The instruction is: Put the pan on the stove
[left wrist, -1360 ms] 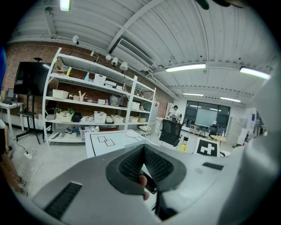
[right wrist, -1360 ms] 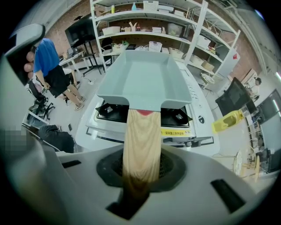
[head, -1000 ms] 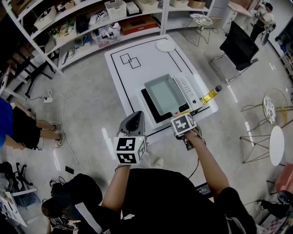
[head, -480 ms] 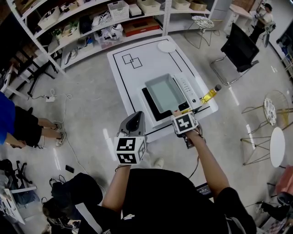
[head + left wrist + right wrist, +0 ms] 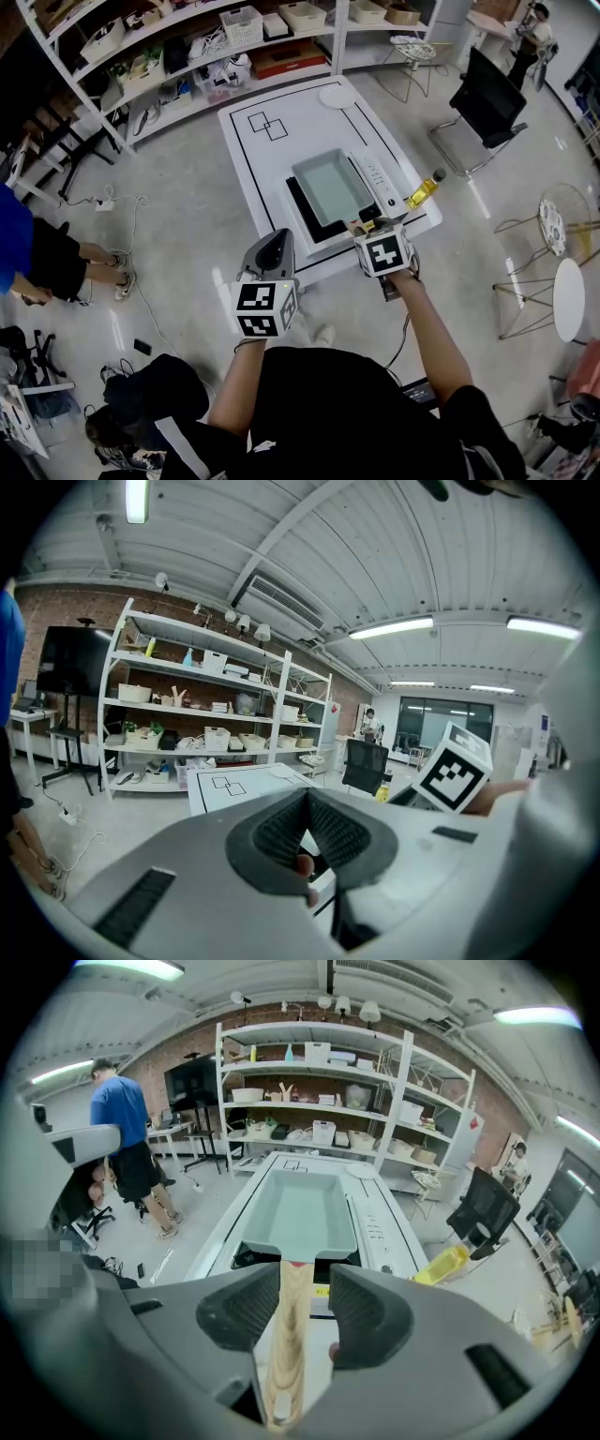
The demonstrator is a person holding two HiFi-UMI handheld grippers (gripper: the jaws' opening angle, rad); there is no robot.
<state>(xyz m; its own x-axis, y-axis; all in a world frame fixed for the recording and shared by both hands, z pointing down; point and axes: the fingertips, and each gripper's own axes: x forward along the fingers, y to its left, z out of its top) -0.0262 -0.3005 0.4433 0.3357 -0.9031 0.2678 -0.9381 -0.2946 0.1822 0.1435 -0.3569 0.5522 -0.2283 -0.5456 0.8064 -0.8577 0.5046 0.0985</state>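
Note:
A pale grey-green rectangular pan rests on the black stove on the white table. Its light wooden handle points toward me and runs between the jaws of my right gripper. That gripper is open: the handle lies against the left pad and a gap shows on the right side. In the head view the right gripper stands at the pan's near end. My left gripper hangs off the table's near left edge, away from the pan. In its own view the left gripper is shut and holds nothing.
A yellow bottle lies at the table's right edge beside the stove's white control panel. A white plate sits at the far end. Shelves stand behind the table, a black chair to the right, a person in blue to the left.
The right gripper has drawn back slightly along the handle toward me. The pan stays on the stove, and the left gripper has not moved.

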